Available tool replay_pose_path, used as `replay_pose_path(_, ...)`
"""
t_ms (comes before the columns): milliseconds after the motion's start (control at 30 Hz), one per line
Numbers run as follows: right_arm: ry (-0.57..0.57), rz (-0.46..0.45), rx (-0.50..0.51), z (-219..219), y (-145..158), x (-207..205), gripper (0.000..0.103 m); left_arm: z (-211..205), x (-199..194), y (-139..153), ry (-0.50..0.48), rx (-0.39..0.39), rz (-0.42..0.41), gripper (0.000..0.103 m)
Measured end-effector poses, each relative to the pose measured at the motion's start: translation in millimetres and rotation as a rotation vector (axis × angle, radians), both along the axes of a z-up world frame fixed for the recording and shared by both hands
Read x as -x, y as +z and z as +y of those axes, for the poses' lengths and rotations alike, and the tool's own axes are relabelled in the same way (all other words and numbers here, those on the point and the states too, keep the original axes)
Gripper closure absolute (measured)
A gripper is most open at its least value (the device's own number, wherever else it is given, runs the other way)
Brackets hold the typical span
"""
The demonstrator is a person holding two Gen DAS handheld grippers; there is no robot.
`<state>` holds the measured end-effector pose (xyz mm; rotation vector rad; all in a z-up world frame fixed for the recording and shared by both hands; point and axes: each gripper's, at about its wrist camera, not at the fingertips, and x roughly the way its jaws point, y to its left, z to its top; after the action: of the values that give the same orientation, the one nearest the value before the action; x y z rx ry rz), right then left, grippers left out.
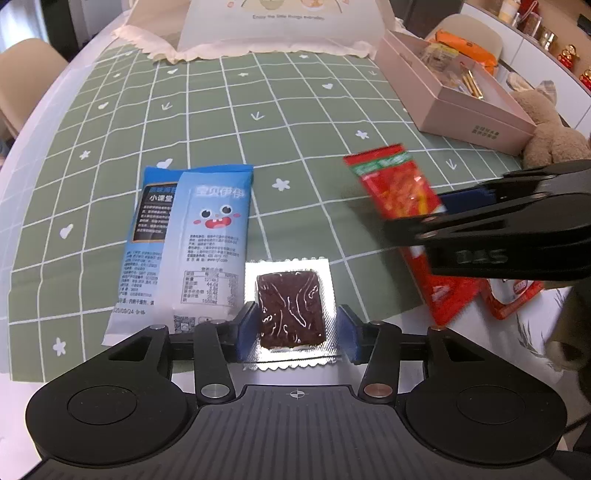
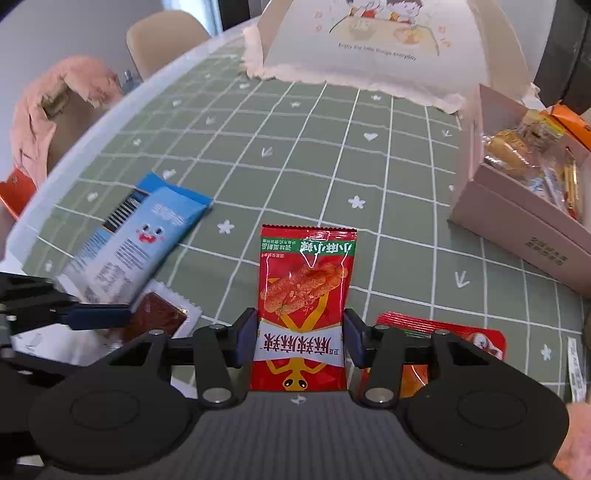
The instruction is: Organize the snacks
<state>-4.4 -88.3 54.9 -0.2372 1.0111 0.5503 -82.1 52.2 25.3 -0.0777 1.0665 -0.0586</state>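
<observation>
My left gripper [image 1: 295, 330] has its jaws around a silver-edged packet holding a dark brown square [image 1: 290, 304] that lies on the table; the pads sit at its edges. My right gripper [image 2: 301, 338] is shut on a red spicy snack packet [image 2: 306, 291], lifted off the green checked cloth; it also shows in the left wrist view [image 1: 400, 192]. Two blue packets [image 1: 188, 243] lie overlapped left of the brown one. A pink open box [image 1: 465, 107] with several snacks stands at the far right.
A white printed bag [image 1: 280, 26] stands at the table's far edge. Another red packet [image 2: 439, 334] lies under my right gripper. A plush toy [image 1: 554, 125] sits beside the box. Chairs [image 2: 162, 40] stand beyond the round table's left edge.
</observation>
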Motion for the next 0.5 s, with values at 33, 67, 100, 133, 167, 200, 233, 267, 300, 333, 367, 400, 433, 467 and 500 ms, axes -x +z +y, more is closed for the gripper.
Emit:
replay_pose_path(33,-0.007,-0.006,-0.009,-3.5,5.2,1.4,0.054,-0.3,-0.8,-0.2,0.001,-0.002,-0.001,0.051)
replay_pose_path(67,-0.015,-0.010,-0.019,-7.1,9.8,2.2,0.054,-0.8,-1.5,-0.3,0.001,-0.003,-0.001,0.050)
replay_pose_path(100,-0.026,-0.012,-0.028,-10.7,13.7,2.6,0.054,-1.5,-2.2,-0.3,0.002,-0.003,-0.001,0.050)
replay_pose_path(133,-0.039,-0.013,-0.036,-14.3,17.1,2.6,0.054,-2.4,-3.0,-0.3,0.004,-0.006,0.000,0.050)
replay_pose_path(167,-0.055,-0.014,-0.041,-18.4,19.7,2.8,0.054,-3.7,-3.3,-0.1,0.004,-0.011,0.000,0.050)
replay_pose_path(200,-0.071,-0.014,-0.042,-22.2,21.3,2.8,0.054,-5.7,-4.6,0.0,-0.001,-0.018,0.001,0.050)
replay_pose_path(233,-0.084,-0.013,-0.041,-25.6,21.9,2.7,0.054,-7.9,-7.1,-0.2,-0.010,-0.018,0.001,0.050)
replay_pose_path(267,-0.094,-0.012,-0.038,-28.9,21.9,2.6,0.054,-9.0,-8.0,0.0,-0.023,-0.006,-0.002,0.051)
replay_pose_path(300,-0.105,-0.012,-0.033,-32.2,21.5,3.1,0.054,-11.1,-8.5,-0.1,-0.040,0.015,-0.009,0.051)
replay_pose_path(333,-0.113,-0.011,-0.028,-35.7,20.7,4.3,0.054,-14.0,-9.6,-0.4,-0.063,0.036,-0.019,0.052)
replay_pose_path(367,-0.124,-0.009,-0.020,-39.0,19.6,5.1,0.054,-16.9,-9.8,-1.1,-0.082,0.041,-0.028,0.052)
replay_pose_path(400,-0.134,-0.006,-0.013,-42.5,18.5,5.9,0.054,-20.4,-10.2,-1.9,-0.101,0.032,-0.037,0.052)
replay_pose_path(433,-0.142,-0.004,-0.009,-45.1,18.0,7.3,0.054,-24.5,-9.8,-2.6,-0.116,0.014,-0.045,0.052)
replay_pose_path(467,-0.153,-0.003,-0.006,-48.8,17.1,8.7,0.054,-27.3,-9.7,-2.9,-0.133,-0.006,-0.049,0.052)
replay_pose_path(500,-0.163,0.000,-0.005,-52.4,16.5,10.0,0.054,-29.9,-10.0,-3.3,-0.146,-0.021,-0.049,0.052)
